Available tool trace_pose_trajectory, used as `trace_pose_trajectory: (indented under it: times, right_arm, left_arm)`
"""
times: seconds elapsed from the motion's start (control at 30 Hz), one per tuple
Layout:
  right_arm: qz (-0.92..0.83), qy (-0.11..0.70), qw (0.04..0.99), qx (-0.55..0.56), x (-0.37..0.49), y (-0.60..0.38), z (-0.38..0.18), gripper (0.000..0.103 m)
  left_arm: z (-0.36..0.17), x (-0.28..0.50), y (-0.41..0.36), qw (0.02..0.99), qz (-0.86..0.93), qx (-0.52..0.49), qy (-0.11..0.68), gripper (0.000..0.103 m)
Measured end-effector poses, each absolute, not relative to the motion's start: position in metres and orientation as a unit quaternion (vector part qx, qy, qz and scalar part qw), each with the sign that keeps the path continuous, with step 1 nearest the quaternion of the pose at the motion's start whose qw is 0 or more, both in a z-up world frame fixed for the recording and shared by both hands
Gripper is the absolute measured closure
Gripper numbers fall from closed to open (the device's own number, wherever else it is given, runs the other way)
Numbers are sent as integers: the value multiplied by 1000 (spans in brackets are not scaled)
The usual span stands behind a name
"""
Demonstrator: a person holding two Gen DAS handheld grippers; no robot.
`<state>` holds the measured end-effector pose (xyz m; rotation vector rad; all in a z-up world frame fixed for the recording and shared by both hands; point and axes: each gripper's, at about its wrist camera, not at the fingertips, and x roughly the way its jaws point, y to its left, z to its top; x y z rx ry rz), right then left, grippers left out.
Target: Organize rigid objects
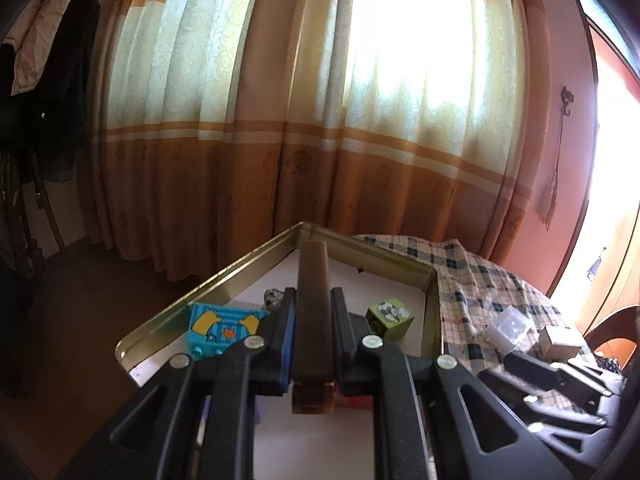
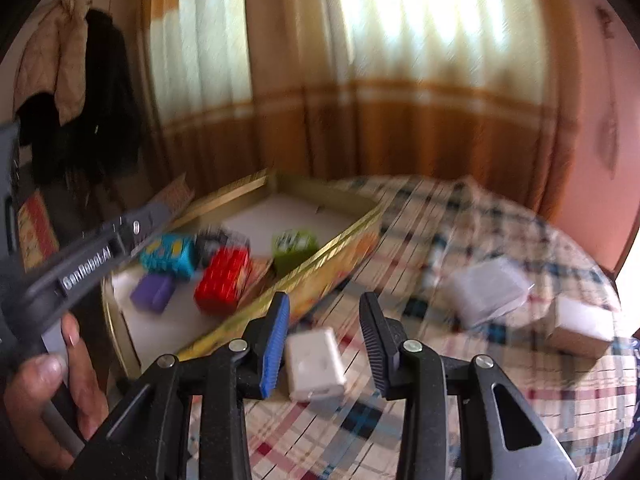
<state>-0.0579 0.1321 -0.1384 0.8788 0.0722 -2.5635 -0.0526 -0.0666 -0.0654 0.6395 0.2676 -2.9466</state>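
Note:
My left gripper (image 1: 313, 293) is shut on a long brown translucent bar (image 1: 314, 328), which sticks out forward over a gold tin tray (image 1: 240, 268). A blue block (image 1: 218, 328) and a green cube (image 1: 390, 318) lie in the tray. The right wrist view, blurred, shows the same tray (image 2: 324, 254) holding a blue block (image 2: 168, 254), a red block (image 2: 224, 280), a purple block (image 2: 152, 292) and a green cube (image 2: 294, 242). My right gripper (image 2: 325, 300) is open above the plaid cloth (image 2: 440, 232). A small white box (image 2: 316, 364) lies between its fingers, with gaps on both sides.
Two more white boxes (image 2: 486, 292) (image 2: 580, 324) rest on the cloth to the right. A person's hand (image 2: 52, 380) grips the left gripper's handle beside the tray. Orange curtains (image 1: 280, 120) hang behind the round table, and coats (image 1: 52, 80) hang at the left.

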Motion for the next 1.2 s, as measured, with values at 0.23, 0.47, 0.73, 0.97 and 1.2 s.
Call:
trace_pose_trajectory:
  times: [0.23,0.47,0.73,0.97,1.2]
  right_arm:
    - [-898,29,225,377,-73,129,-158,49]
    - [-877,58,225,420,-82,116,-173,52]
    - [-906,35,197,372,-74,132,-152,63]
    - [-922,32,219,319,-69,116,-114,63]
    - [-912,74,240,324,-88,61,-116,62]
  left_arm:
    - [-69,-50,-70,61,-969,220,89,90]
    - [-73,-51,-70,61,-968,228,87,89]
    - [-71,-55,-90,82,-965,232,95,90]
    - [-71,-65,-107,96,-958,256,88,90]
    - [-80,-73,-110,98,-951,282,81,89]
